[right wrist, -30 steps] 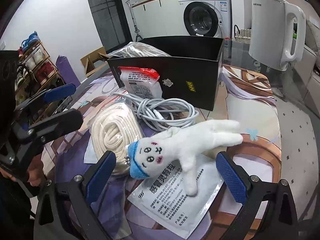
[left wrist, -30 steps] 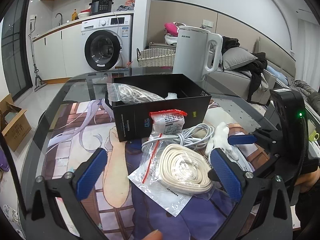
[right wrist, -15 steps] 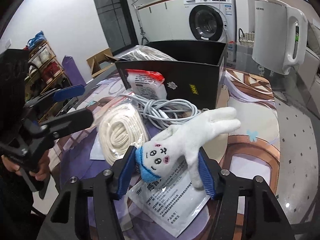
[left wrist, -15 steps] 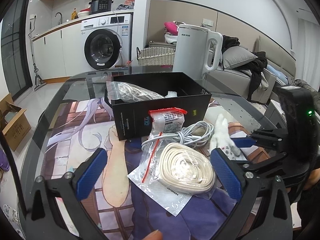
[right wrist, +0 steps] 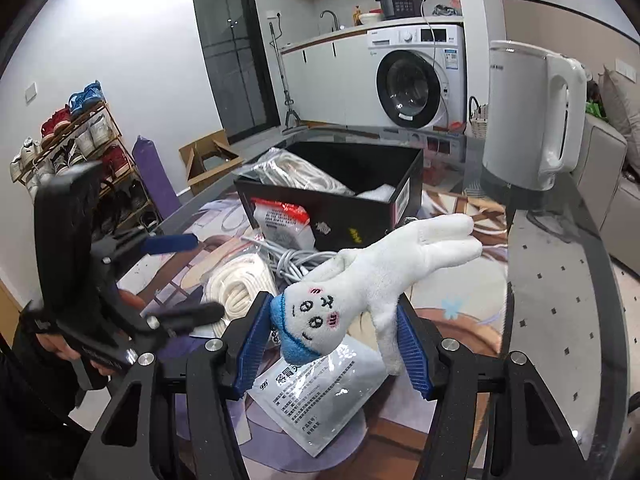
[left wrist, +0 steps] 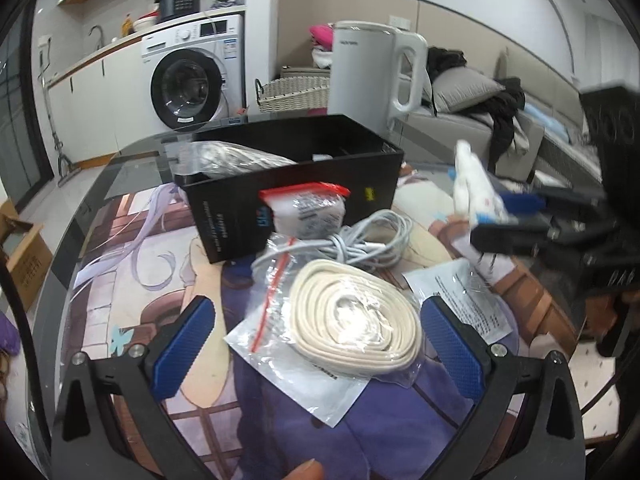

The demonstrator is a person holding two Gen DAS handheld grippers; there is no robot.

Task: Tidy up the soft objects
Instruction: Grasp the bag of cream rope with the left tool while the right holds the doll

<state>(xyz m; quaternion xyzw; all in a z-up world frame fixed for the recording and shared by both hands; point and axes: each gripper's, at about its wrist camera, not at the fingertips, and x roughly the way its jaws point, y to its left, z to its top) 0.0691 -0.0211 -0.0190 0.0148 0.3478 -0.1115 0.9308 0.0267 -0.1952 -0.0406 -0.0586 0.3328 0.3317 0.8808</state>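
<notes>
My right gripper (right wrist: 332,348) is shut on a white plush toy (right wrist: 372,276) with a blue cap and a stitched face, and holds it lifted above the table. The toy also shows in the left wrist view (left wrist: 474,188), blurred, in the right gripper (left wrist: 516,216). My left gripper (left wrist: 316,344) is open, its blue pads on either side of a bagged coil of cream rope (left wrist: 356,316) lying on the mat. A black open box (left wrist: 288,164) stands behind, holding another bagged rope (right wrist: 296,172).
A grey cable bundle (left wrist: 360,240) and a red-sealed bag (left wrist: 308,208) lie against the box front. A white printed sachet (right wrist: 320,396) lies under the toy. A white kettle (left wrist: 372,72) stands behind the box. The round glass table's edge (right wrist: 600,280) curves at right.
My right gripper closed on the plush toy and lifted it off the sachet. My left gripper stayed open around the rope bag and moved slightly closer.
</notes>
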